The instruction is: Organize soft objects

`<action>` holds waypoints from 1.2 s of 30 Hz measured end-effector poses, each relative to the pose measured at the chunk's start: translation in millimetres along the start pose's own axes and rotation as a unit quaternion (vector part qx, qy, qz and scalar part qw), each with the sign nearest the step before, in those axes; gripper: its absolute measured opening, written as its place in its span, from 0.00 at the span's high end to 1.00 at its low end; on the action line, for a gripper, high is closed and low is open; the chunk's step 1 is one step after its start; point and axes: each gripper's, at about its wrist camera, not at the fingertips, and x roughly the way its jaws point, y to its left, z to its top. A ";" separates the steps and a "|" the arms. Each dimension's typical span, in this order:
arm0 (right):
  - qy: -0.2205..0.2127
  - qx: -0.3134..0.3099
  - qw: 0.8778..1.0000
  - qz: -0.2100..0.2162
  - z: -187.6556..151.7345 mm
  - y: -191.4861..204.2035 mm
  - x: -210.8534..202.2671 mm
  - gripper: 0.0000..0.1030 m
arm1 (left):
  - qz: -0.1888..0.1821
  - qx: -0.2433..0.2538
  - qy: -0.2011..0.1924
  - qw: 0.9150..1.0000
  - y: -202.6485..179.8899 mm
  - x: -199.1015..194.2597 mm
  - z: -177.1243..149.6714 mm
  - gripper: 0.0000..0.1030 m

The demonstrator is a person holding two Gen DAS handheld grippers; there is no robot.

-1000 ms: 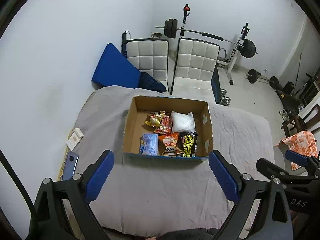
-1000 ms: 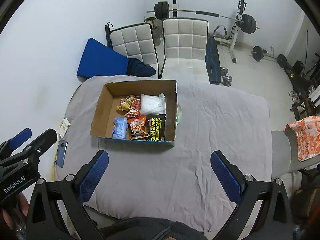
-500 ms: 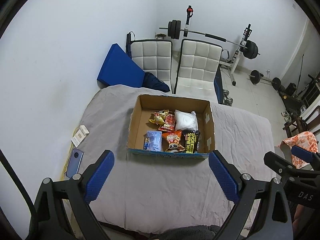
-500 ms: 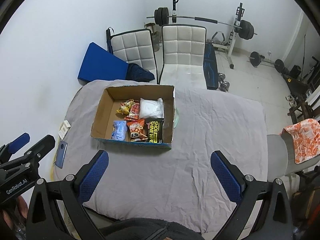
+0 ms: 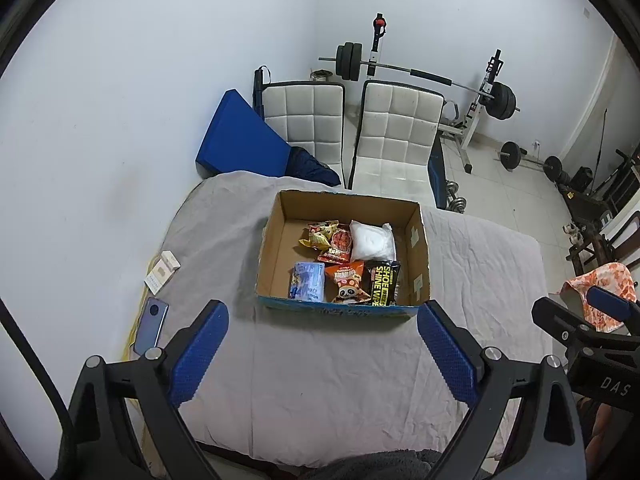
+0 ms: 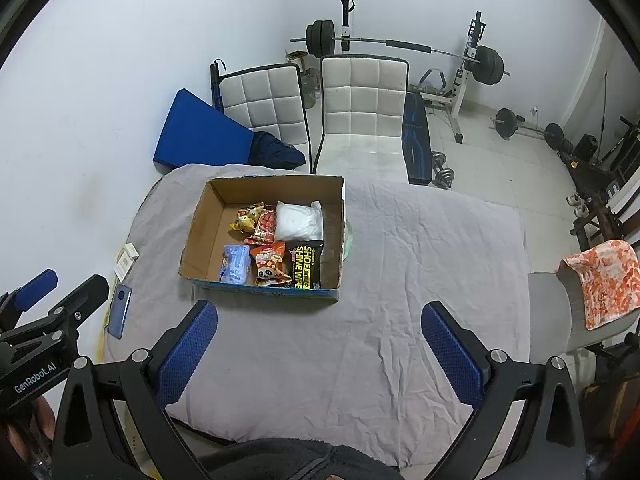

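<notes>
1. Both claws hang spread wide and empty above the near part of the bed: the left claw [image 5: 322,344] and the right claw [image 6: 320,344], each with blue ribbed pads [image 5: 448,354].
2. Just beyond them lies the grey sheet [image 6: 420,280] on the bed, bare in front of the box.
3. Further out sits an open cardboard box [image 5: 420,256] on the sheet, holding all the soft packets in its right half.
4. Inside, the near row has a blue packet [image 5: 307,280], an orange panda snack bag [image 5: 348,282] and a black wipes pack [image 5: 384,284]; behind them lie a yellow-and-red snack bag [image 5: 330,238] and a white soft pack [image 5: 372,242].
5. These look light, crinkly and slippery, and they would likely give under a squeeze. I judge a pinch across a sealed edge or a flat middle safest, with gentle pressure so puffed bags do not burst.
6. A phone [image 5: 150,324] and a small white carton [image 5: 162,272] lie at the bed's left edge.
</notes>
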 end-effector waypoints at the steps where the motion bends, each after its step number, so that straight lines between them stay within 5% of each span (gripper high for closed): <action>1: -0.001 0.000 1.000 -0.001 -0.3 -0.2 -0.3 0.00 | 0.001 0.000 0.000 1.000 0.1 -0.6 -0.6 0.06; 36: -0.003 0.007 1.000 -0.004 -1.6 -4.0 -4.5 0.00 | -0.005 -0.005 -0.001 1.000 0.4 -2.7 -5.1 0.06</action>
